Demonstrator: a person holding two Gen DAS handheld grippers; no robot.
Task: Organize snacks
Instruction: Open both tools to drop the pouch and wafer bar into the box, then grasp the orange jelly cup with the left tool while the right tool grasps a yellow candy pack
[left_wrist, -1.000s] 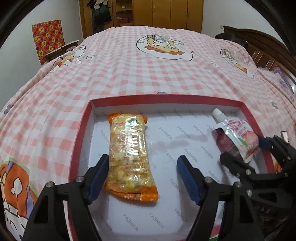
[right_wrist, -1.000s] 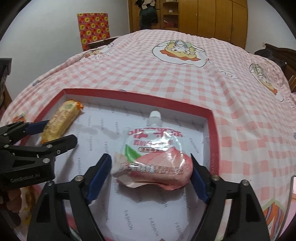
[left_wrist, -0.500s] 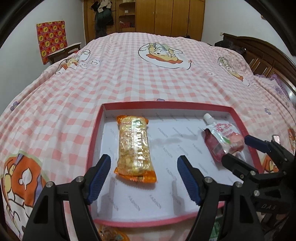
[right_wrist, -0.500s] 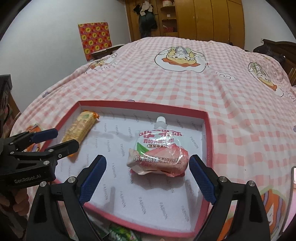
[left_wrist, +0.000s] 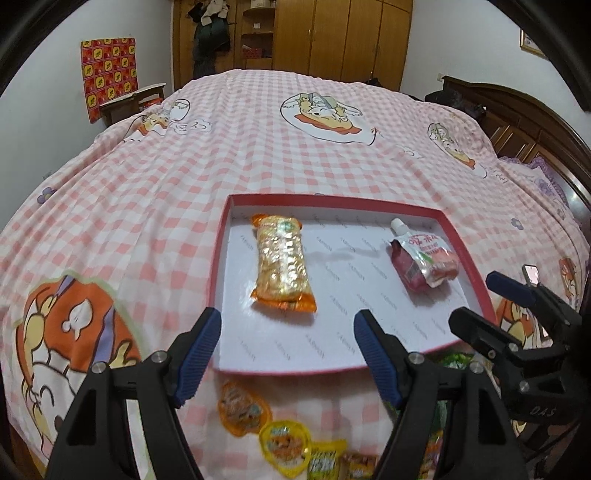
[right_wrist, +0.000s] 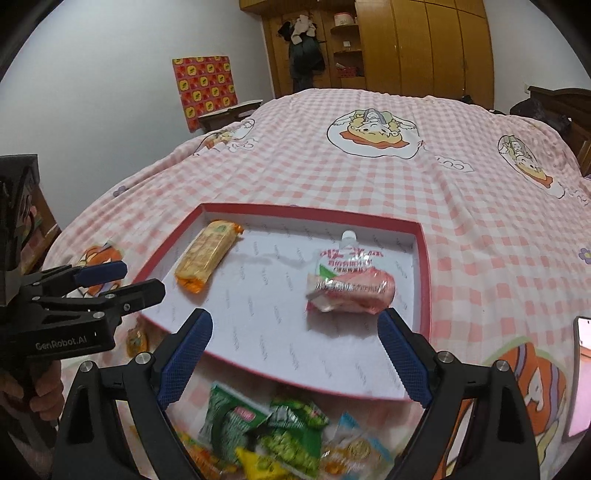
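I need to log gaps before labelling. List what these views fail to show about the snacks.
- Loose snacks near the box: right wrist view, motion-blurred, cut off by the bottom edge and the right gripper; count and print unreadable.
- Jelly cups: left wrist view, blurred, partly behind the left gripper.
- Pouch lettering: blurred in both views.

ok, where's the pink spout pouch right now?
The pink spout pouch lies flat inside the red-rimmed tray, on its right side near the right wall, spout pointing away. The orange cracker pack lies apart at the tray's left; neither claw touches it.

Checked bed (left_wrist: 155, 192) bearing tray (left_wrist: 221, 236), loose snacks (right_wrist: 266, 435)
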